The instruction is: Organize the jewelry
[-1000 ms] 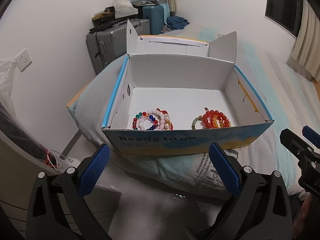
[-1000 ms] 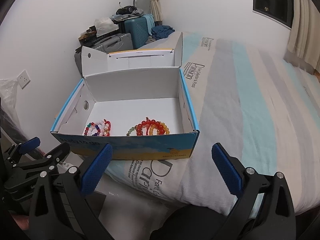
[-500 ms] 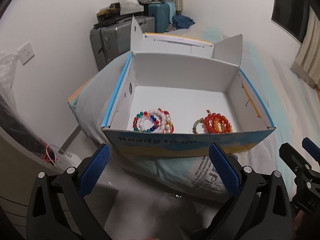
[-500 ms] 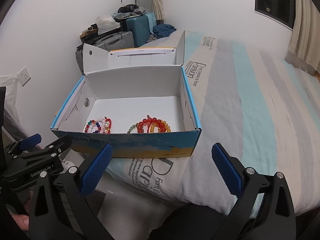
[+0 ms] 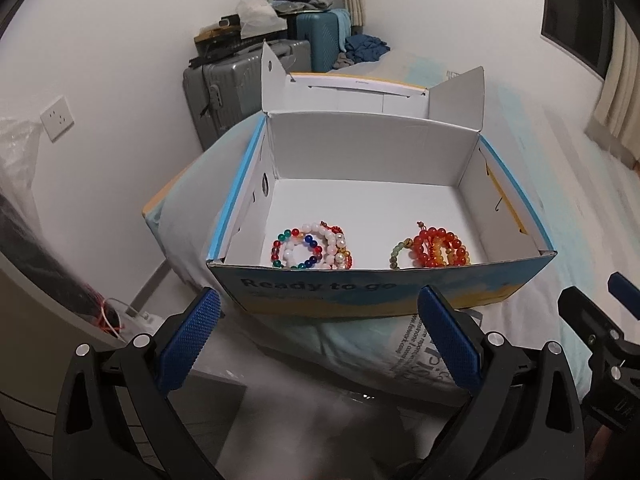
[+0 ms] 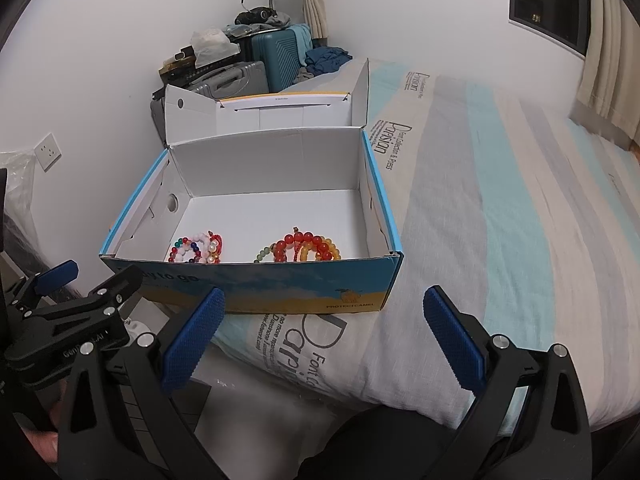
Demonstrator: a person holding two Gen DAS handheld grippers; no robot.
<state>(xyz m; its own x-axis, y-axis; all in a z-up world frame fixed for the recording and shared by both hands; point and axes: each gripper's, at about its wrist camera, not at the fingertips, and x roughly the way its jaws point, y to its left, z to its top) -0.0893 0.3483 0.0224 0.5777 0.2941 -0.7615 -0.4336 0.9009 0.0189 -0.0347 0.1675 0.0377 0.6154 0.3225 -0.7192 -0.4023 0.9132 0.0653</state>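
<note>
- Left wrist view: left gripper (image 5: pixel 319 330) spread wide, empty, short of box (image 5: pixel 376 292). Mixed-colour bracelets (image 5: pixel 310 249) and red-orange bracelets (image 5: pixel 434 249) heaped against near wall. Risk: snagging several strands, since coils overlap.
- Right wrist view: right gripper (image 6: pixel 325 336) likewise agape, empty. Box overhanging bed (image 6: pixel 500 208) edge; possible tipping under pressure. Free floor beyond bracelets.

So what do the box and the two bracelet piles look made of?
Box: thin printed cardboard, matte white inside; folded flaps and creases show.
Left pile: glossy round beads, probably glass or stone, some pearly white.
Right pile: translucent red-orange beads, agate-like or glass; cannot tell which.
</note>
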